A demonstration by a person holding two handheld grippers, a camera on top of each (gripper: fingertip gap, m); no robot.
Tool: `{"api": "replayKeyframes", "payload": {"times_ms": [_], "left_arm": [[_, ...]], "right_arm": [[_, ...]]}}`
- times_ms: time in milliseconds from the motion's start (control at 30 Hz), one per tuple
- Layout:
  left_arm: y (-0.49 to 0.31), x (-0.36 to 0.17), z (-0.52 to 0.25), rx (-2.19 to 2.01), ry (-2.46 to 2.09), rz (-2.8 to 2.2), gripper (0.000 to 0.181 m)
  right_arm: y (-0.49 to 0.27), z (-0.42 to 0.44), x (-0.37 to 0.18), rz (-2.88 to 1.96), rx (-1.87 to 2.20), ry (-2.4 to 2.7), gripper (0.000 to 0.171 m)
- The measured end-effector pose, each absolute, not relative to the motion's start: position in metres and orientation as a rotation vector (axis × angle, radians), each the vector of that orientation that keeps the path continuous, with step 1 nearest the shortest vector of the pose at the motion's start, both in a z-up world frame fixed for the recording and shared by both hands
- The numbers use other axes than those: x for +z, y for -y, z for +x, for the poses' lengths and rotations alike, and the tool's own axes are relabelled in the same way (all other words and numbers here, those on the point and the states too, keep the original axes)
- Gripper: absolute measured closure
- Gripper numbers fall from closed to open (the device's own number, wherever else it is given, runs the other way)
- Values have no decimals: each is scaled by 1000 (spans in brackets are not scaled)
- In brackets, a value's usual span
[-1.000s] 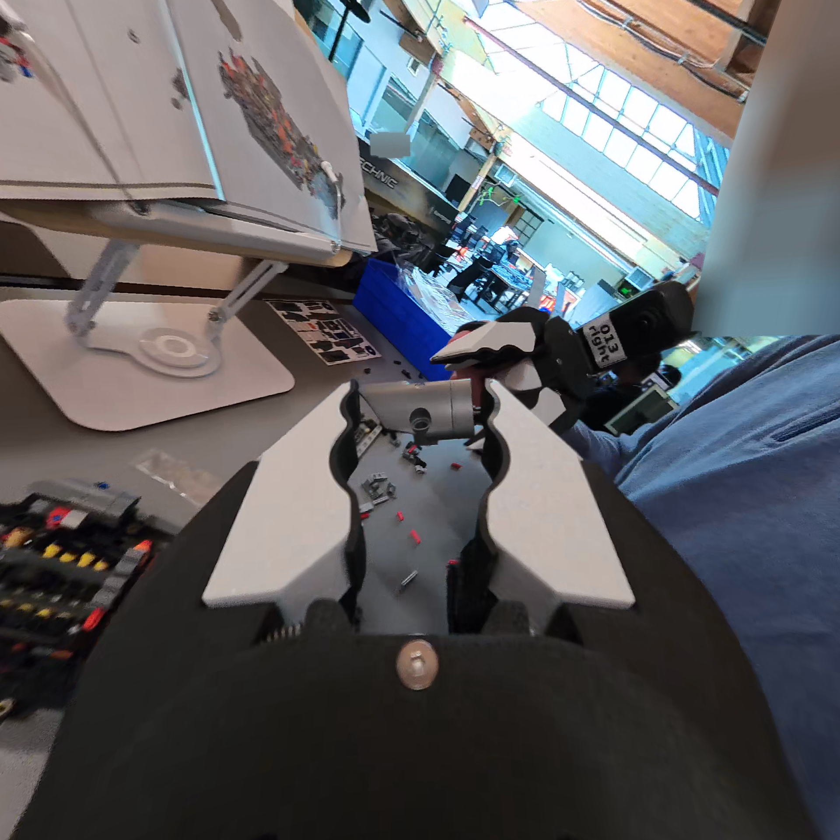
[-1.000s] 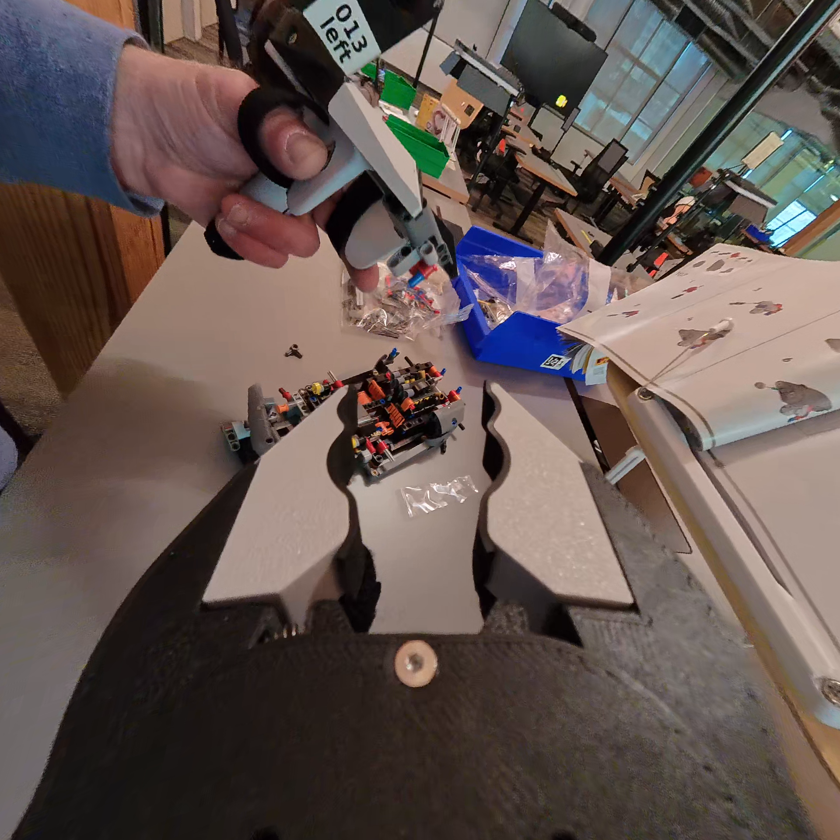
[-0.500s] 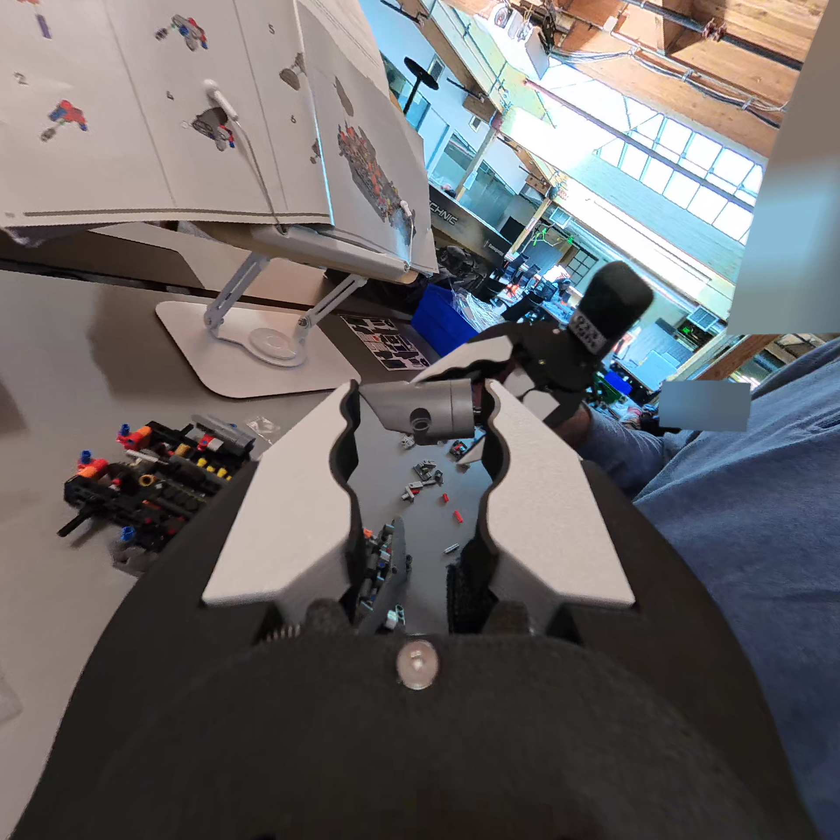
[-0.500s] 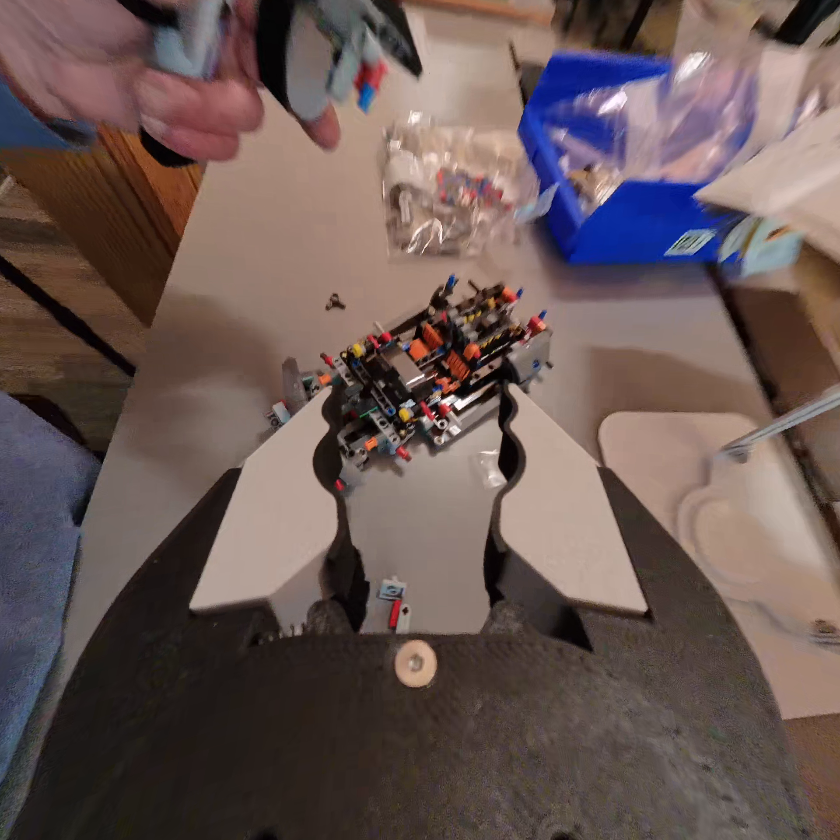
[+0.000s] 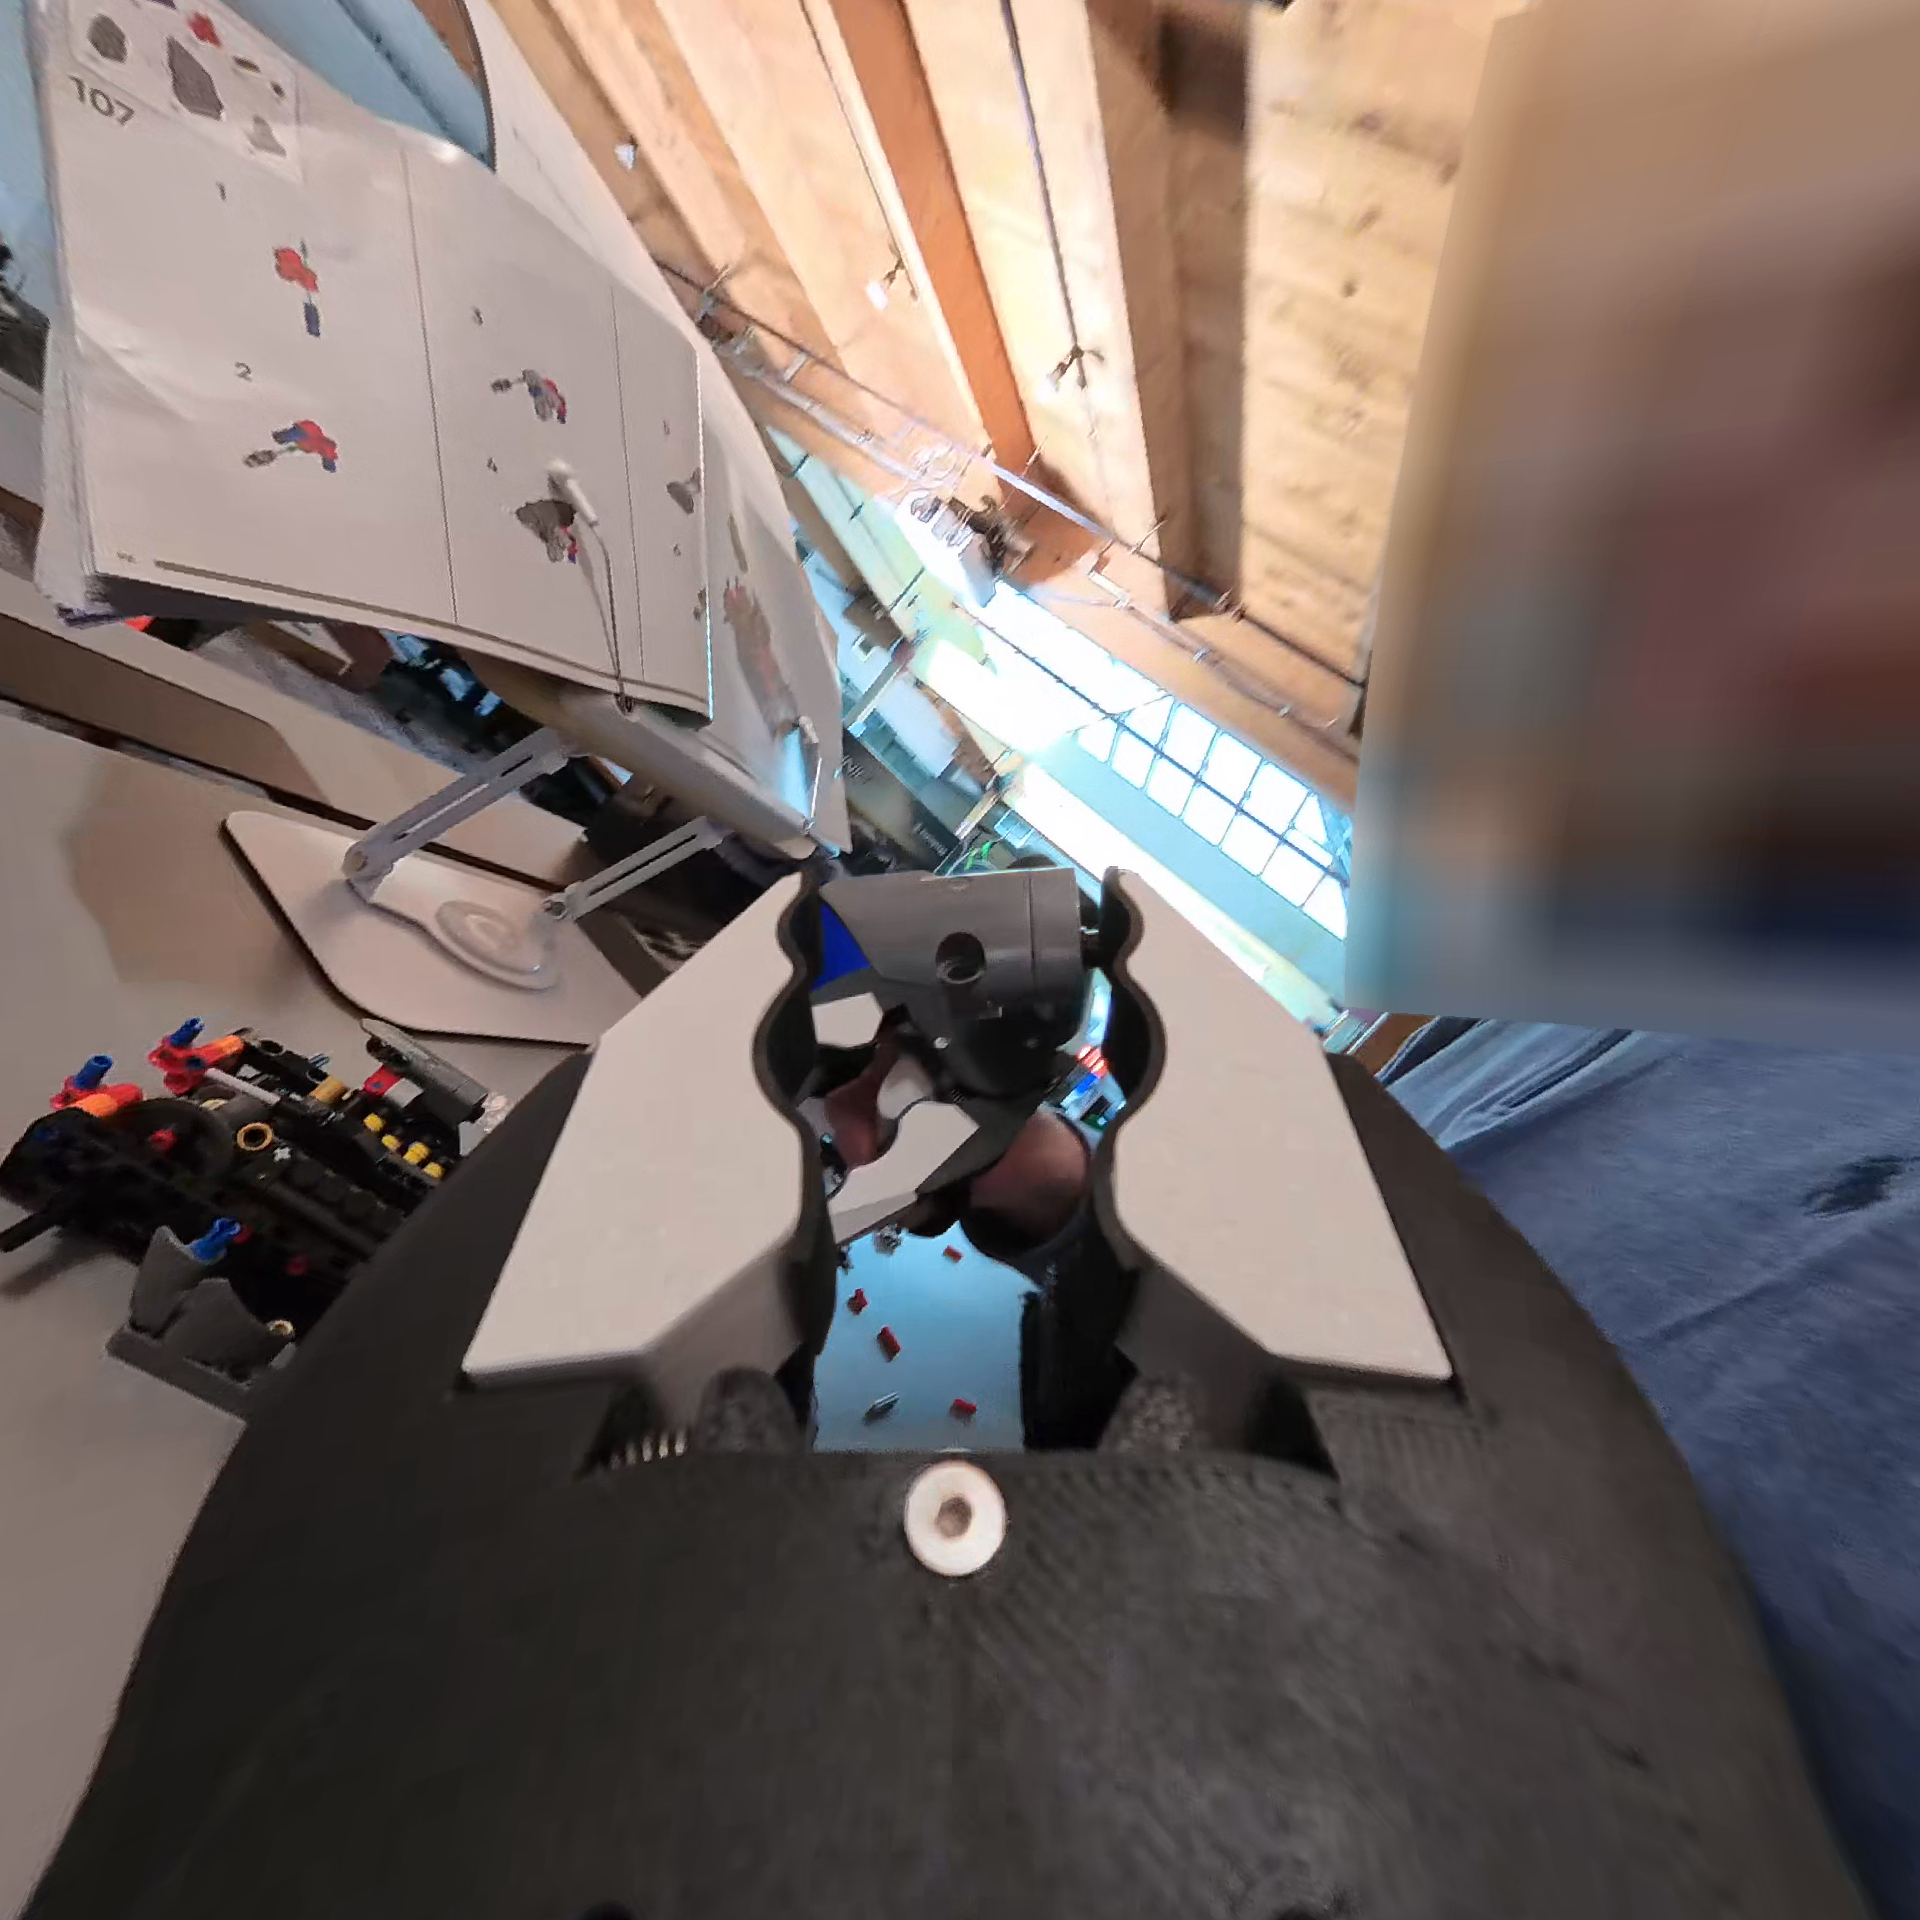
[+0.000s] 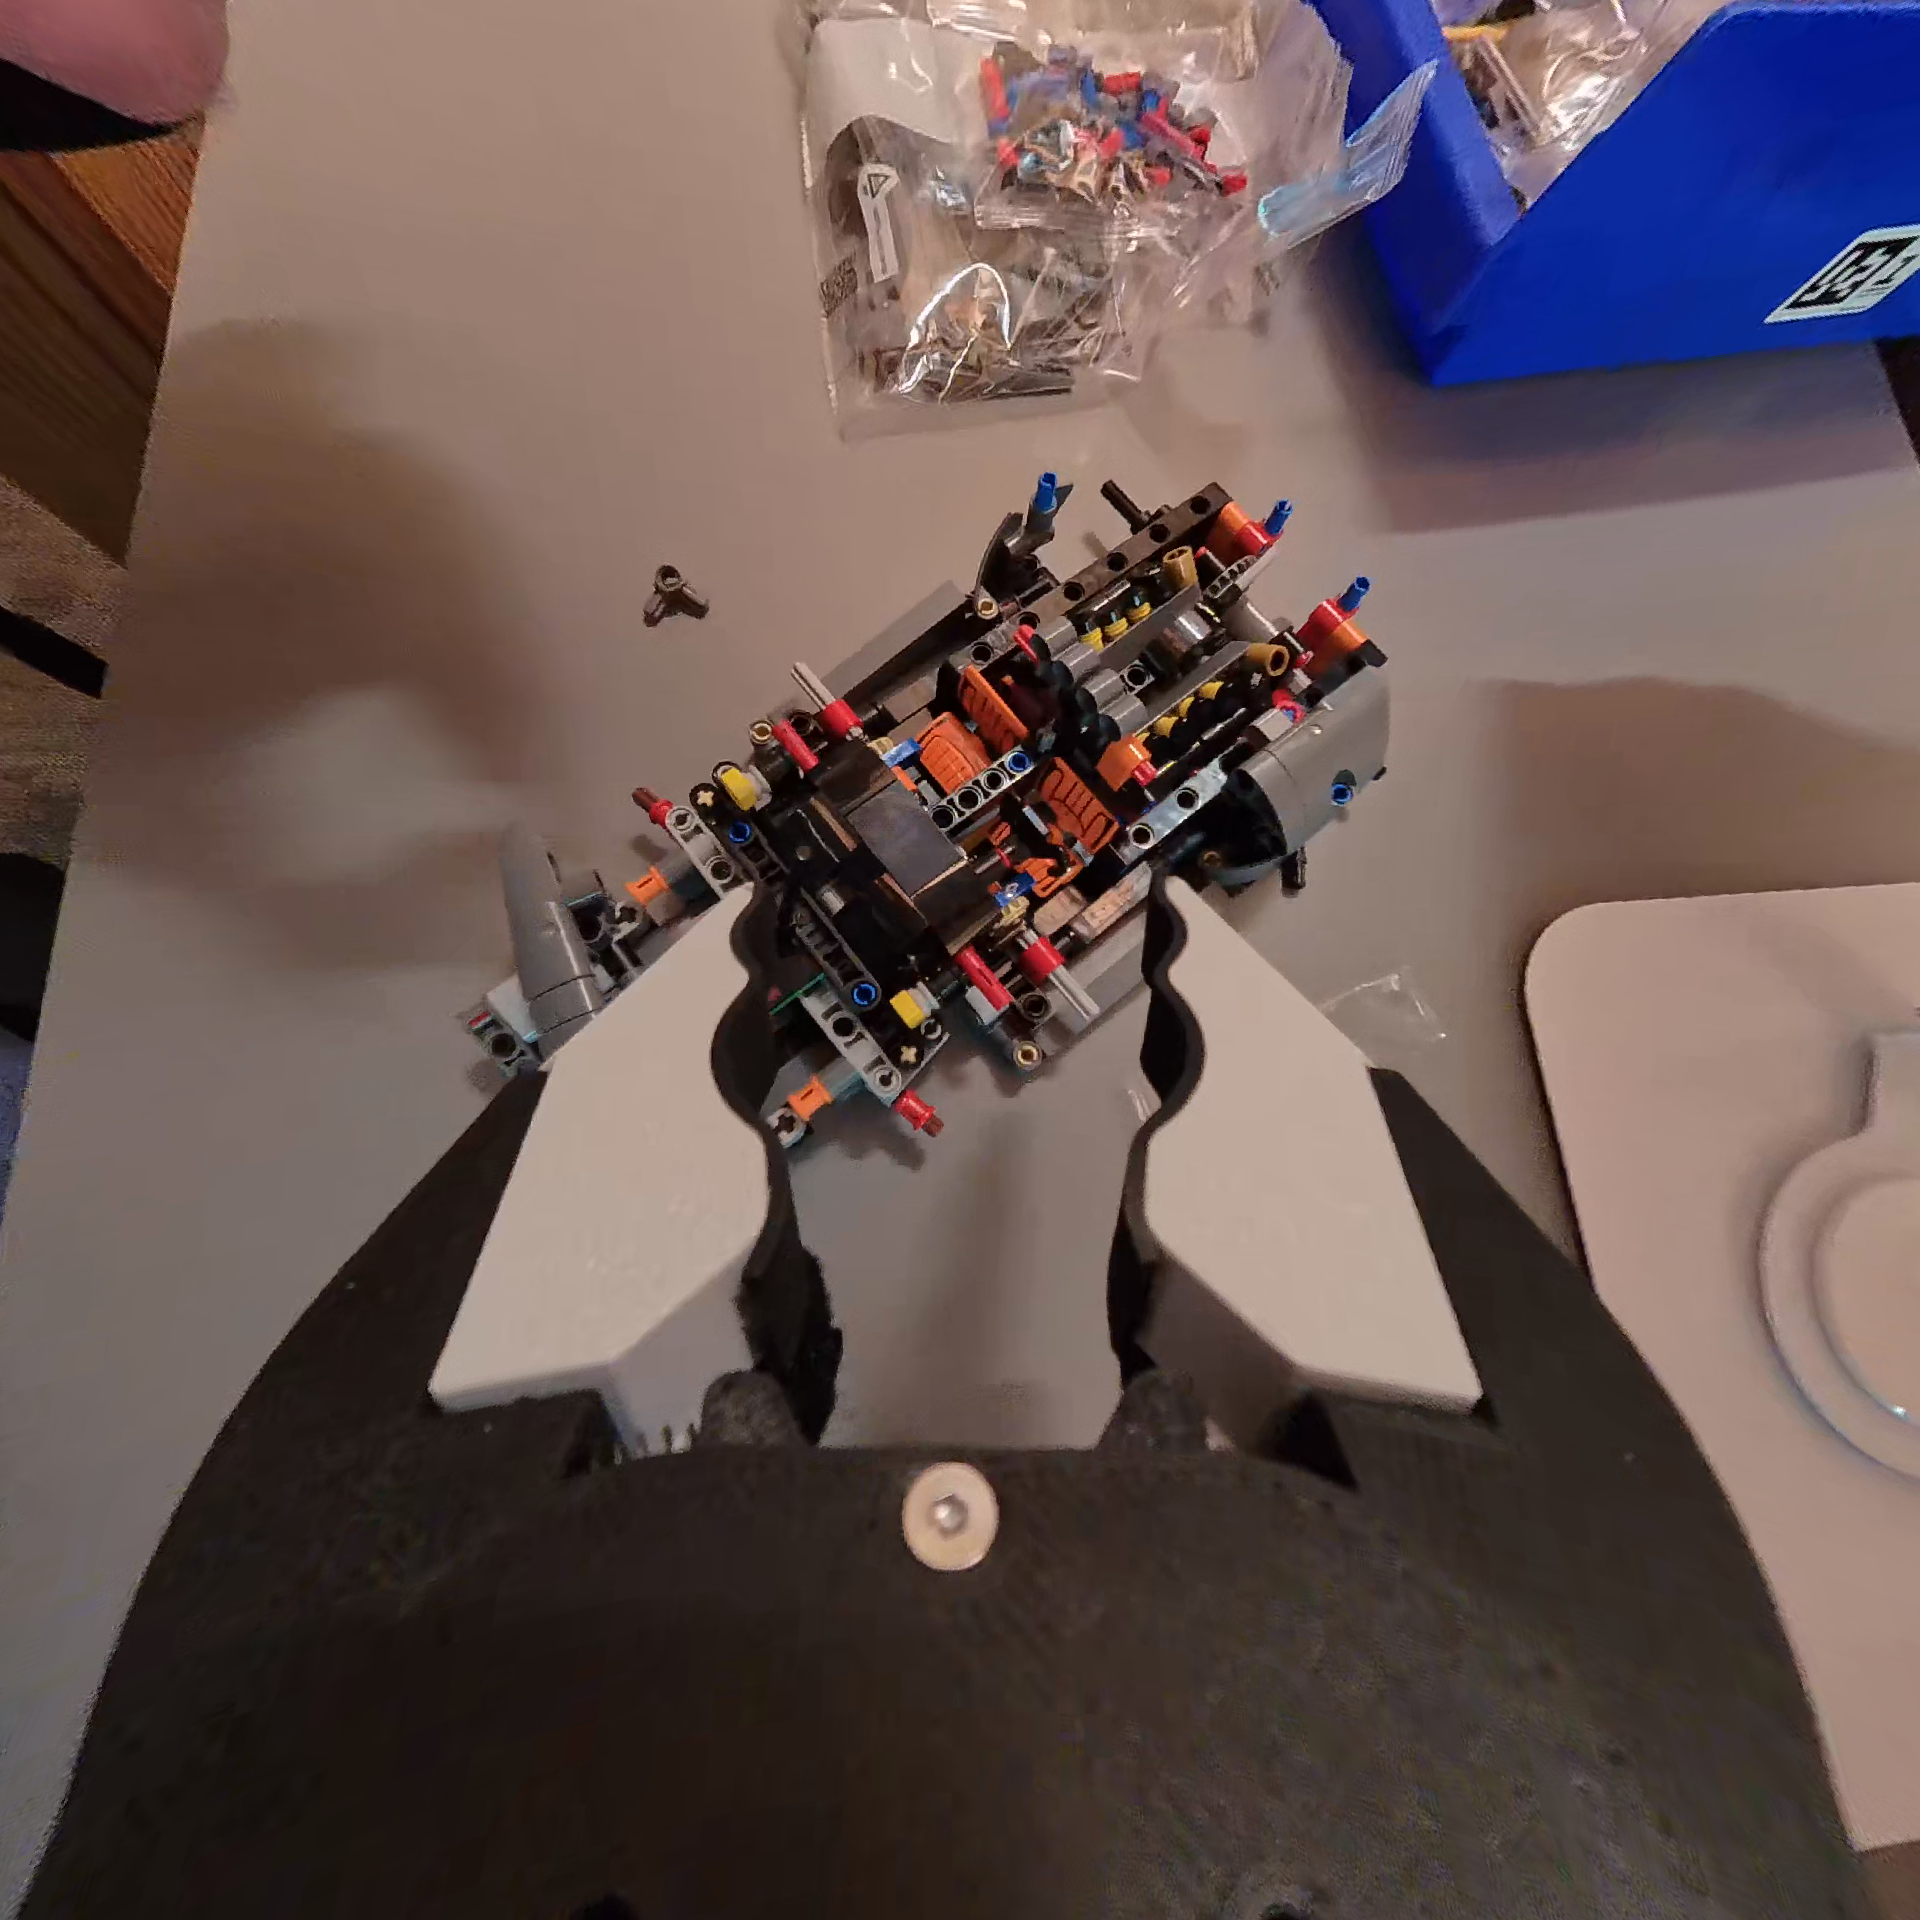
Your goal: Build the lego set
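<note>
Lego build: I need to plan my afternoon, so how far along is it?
Partly done. A dense chassis assembly already stands on the table. In hand: the left tongs grip a grey curved panel piece, while the right tongs hover open over the chassis. Left: a grey subassembly beside it, a loose black connector and unopened parts bags.

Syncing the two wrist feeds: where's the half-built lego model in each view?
Left wrist view: lego model at the left edge, on the grey table, beside the gripper body.
Right wrist view: lego model at centre, just ahead of the open right gripper.
Shared landmark: the white book-stand base.
</note>
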State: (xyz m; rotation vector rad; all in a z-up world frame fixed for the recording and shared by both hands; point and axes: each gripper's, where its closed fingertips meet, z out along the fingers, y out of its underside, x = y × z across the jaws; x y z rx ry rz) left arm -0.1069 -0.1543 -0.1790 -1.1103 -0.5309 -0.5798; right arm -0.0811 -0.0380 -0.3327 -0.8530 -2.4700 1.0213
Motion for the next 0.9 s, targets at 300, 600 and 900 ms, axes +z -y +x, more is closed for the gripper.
{"api": "replayKeyframes", "payload": {"times_ms": [300, 600, 900], "left_arm": [[162, -201, -118, -500, 532, -1242, 130], [145, -247, -134, -307, 468, -1549, 130], [129, -252, -148, -429, 374, -1461, 129]], "right_arm": [[46, -80, -348, -870, 1005, 2518, 107], [45, -70, -362, -909, 998, 2578, 108], [44, -66, -353, -929, 1046, 2544, 108]]}}
